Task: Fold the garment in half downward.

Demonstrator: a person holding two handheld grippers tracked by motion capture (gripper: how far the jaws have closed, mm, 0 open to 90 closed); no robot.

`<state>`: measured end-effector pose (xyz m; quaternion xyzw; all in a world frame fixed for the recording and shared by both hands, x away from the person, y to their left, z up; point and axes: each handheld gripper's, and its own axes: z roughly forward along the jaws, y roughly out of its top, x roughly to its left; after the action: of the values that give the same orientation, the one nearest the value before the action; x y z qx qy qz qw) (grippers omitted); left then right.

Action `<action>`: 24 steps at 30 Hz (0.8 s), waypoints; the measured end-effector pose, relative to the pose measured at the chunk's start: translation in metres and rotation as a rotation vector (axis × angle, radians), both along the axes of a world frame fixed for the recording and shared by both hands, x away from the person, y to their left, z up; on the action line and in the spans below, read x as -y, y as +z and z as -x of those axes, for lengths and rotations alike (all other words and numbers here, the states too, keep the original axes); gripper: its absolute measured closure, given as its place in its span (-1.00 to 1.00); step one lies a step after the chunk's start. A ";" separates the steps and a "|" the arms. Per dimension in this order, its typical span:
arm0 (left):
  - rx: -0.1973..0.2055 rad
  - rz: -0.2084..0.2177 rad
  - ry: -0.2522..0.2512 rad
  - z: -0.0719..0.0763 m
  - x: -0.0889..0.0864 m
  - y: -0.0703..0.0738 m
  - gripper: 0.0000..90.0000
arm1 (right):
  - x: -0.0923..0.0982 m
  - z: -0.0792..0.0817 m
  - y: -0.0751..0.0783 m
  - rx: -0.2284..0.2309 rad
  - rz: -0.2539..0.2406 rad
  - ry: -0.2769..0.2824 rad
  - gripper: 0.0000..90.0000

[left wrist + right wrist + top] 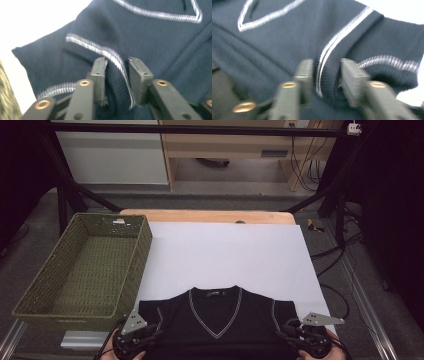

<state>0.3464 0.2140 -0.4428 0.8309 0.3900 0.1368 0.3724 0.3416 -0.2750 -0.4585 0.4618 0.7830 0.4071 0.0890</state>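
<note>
A dark navy V-neck knit top (215,320) with white trim lies flat at the near edge of the white sheet (230,255), neckline pointing away from me. My left gripper (152,332) is at its left armhole seam. In the left gripper view the jaws (117,75) stand apart around a raised fold of the top (150,37) with a white stripe; the pads do not squeeze it. My right gripper (282,330) is at the right armhole seam. Its jaws (327,75) are likewise apart, with a loose striped ridge of the top (287,37) between them.
A green woven basket (142,245) stands to the left of the sheet, its long side running away from me. The wooden table edge (205,216) shows beyond the sheet. Black frame legs and cables stand on the floor behind and to the right.
</note>
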 end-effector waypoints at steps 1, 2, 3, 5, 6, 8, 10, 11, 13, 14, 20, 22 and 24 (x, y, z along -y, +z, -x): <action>0.031 0.003 -0.004 -0.003 0.001 0.004 0.24 | 0.000 -0.002 0.003 0.031 -0.010 -0.001 -0.09; 0.054 0.000 0.001 -0.008 0.002 0.009 0.17 | -0.001 -0.005 0.006 0.064 -0.021 -0.001 -0.20; 0.070 0.001 -0.003 -0.012 0.003 0.013 0.14 | -0.002 -0.009 0.010 0.102 -0.037 0.001 -0.28; 0.099 0.026 -0.010 -0.021 0.005 0.018 -0.01 | -0.003 -0.018 0.016 0.155 -0.058 -0.003 -0.42; 0.105 0.040 -0.008 -0.027 0.005 0.021 -0.08 | -0.004 -0.021 0.018 0.176 -0.064 -0.008 -0.49; 0.133 0.060 -0.007 -0.038 0.007 0.026 -0.26 | -0.006 -0.032 0.024 0.203 -0.060 -0.016 -0.56; 0.143 0.063 0.000 -0.048 0.010 0.030 -0.48 | -0.007 -0.043 0.031 0.227 -0.066 -0.022 -0.61; 0.145 0.064 -0.002 -0.053 0.012 0.032 -0.57 | -0.008 -0.048 0.034 0.238 -0.071 -0.022 -0.61; 0.164 0.070 0.010 -0.062 0.016 0.033 -0.75 | -0.010 -0.062 0.041 0.251 -0.083 -0.032 -0.63; 0.186 0.065 0.015 -0.066 0.017 0.033 -0.78 | -0.011 -0.066 0.042 0.257 -0.087 -0.040 -0.63; 0.147 0.123 0.029 -0.086 0.015 0.015 -0.92 | -0.011 -0.087 0.043 0.253 -0.111 -0.088 -0.70; 0.124 0.104 0.031 -0.087 0.015 0.008 -0.95 | -0.011 -0.089 0.040 0.252 -0.102 -0.084 -0.70; 0.110 0.081 0.017 -0.088 0.016 0.002 -0.98 | -0.011 -0.089 0.035 0.245 -0.099 -0.081 -0.71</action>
<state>0.4349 0.1983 -0.4411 0.8029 0.3815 0.1693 0.4255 0.4308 -0.2641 -0.4238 0.4437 0.7258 0.4948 0.1775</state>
